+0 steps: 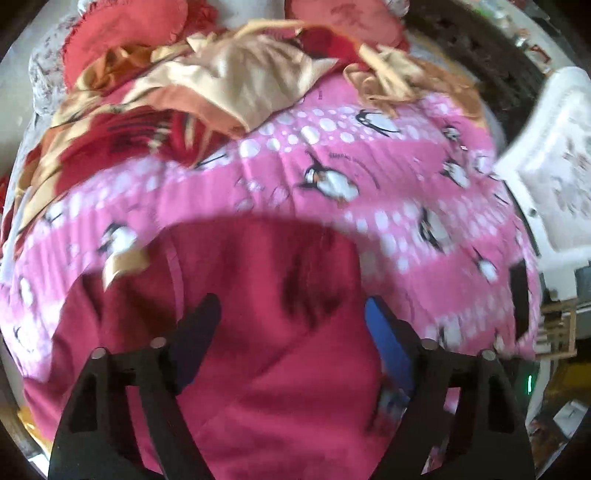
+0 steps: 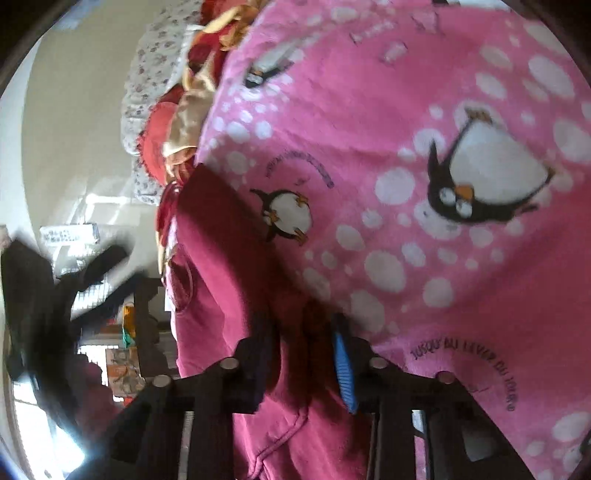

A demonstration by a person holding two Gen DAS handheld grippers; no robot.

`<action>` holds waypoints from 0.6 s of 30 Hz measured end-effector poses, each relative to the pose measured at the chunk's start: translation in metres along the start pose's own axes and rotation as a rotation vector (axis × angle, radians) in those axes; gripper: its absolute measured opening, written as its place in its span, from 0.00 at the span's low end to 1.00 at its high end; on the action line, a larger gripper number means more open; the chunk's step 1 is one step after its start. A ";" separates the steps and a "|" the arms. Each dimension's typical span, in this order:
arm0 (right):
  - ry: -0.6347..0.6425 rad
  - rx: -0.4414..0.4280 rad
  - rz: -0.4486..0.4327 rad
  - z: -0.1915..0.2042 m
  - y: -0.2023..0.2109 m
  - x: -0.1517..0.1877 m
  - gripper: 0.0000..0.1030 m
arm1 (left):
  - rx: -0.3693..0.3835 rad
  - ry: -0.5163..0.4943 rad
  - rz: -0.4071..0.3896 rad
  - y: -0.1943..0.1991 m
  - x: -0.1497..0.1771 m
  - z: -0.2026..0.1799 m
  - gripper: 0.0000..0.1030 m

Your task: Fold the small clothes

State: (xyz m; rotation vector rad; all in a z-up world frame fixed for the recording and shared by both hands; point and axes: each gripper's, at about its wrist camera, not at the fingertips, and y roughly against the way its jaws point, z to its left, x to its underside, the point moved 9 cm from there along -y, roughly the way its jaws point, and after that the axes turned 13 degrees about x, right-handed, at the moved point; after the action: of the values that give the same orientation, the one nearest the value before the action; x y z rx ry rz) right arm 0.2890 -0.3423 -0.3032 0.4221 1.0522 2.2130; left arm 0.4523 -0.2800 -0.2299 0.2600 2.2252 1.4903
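A dark pink garment (image 1: 266,332) lies on a pink penguin-print blanket (image 1: 369,155). My left gripper (image 1: 291,317) is open just above the garment, its fingers spread wide over the cloth. In the right wrist view the same garment (image 2: 221,295) runs between the fingers of my right gripper (image 2: 304,354), which are fairly close together with cloth bunched between them. The left gripper (image 2: 55,295) shows blurred at the left of the right wrist view.
A heap of gold and red satin cloth (image 1: 207,81) and red cushions (image 1: 122,33) lie at the far end of the blanket. A white plastic chair (image 1: 554,177) stands at the right. A floral pillow (image 2: 155,92) lies beyond the blanket.
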 end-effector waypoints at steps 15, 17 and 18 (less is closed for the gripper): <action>-0.054 -0.065 -0.136 -0.022 0.026 -0.007 0.08 | 0.125 0.138 0.080 -0.050 -0.023 0.017 0.12; -0.059 -0.033 -0.096 -0.027 0.008 -0.005 0.09 | 0.148 0.139 0.082 -0.041 -0.025 0.012 0.15; -0.074 -0.058 -0.101 -0.028 0.012 -0.005 0.09 | 0.166 0.114 0.062 -0.032 -0.027 0.009 0.17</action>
State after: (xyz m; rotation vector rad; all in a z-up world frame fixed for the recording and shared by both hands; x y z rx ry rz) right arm 0.2723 -0.3673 -0.3117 0.4131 0.9469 2.1169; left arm 0.4834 -0.2964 -0.2548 0.3062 2.4568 1.3841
